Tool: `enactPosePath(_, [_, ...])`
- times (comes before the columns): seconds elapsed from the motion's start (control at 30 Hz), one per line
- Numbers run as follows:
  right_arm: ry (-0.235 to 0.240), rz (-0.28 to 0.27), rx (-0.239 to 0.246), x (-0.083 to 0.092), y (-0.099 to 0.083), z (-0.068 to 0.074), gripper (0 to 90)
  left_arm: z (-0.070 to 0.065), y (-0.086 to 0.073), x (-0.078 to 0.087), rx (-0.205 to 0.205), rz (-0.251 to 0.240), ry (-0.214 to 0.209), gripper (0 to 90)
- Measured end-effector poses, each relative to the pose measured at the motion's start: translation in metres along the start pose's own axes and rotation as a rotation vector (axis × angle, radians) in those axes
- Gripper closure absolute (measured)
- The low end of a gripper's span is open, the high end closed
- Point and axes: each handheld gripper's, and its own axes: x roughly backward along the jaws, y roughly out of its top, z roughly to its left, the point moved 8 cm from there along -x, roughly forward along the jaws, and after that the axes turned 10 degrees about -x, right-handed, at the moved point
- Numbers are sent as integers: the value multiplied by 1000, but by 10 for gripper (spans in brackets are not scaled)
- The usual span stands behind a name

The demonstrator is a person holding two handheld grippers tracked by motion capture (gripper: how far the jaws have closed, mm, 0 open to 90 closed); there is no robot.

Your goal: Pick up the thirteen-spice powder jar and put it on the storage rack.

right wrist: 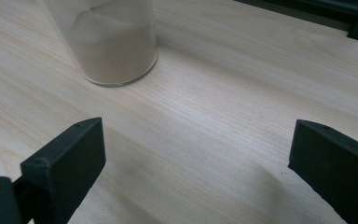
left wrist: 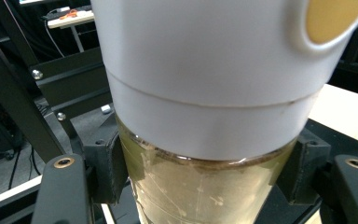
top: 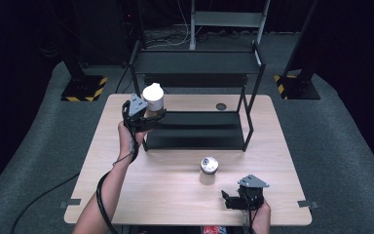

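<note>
My left gripper (top: 148,114) is shut on a white-capped jar (top: 153,97) and holds it in the air at the left end of the black shelf rack (top: 197,129). In the left gripper view the jar (left wrist: 209,84) is very close, its white cap above a clear glass body with yellowish contents, and both pads (left wrist: 105,165) press on the glass. A second glass jar (top: 208,168) with a metal lid stands on the table. My right gripper (top: 231,200) rests open near the table's front edge, just right of that jar (right wrist: 114,42), with bare wood between its jaws.
The two-tier black rack covers the back half of the wooden table (top: 126,195). A small dark hole (top: 221,106) lies in the tabletop behind the lower shelf. Dark stands with yellow-black bases (top: 84,88) sit on the grey floor beyond.
</note>
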Motion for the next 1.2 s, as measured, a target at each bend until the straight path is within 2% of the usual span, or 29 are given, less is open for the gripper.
enactPosePath(0.5, [-2, 6, -2, 0, 1, 0, 29, 10, 12, 1, 12, -13, -12, 302])
enactPosePath(1.2, [-1, 8, -5, -1, 1, 0, 29, 17, 33, 8, -2, -37, -15, 302])
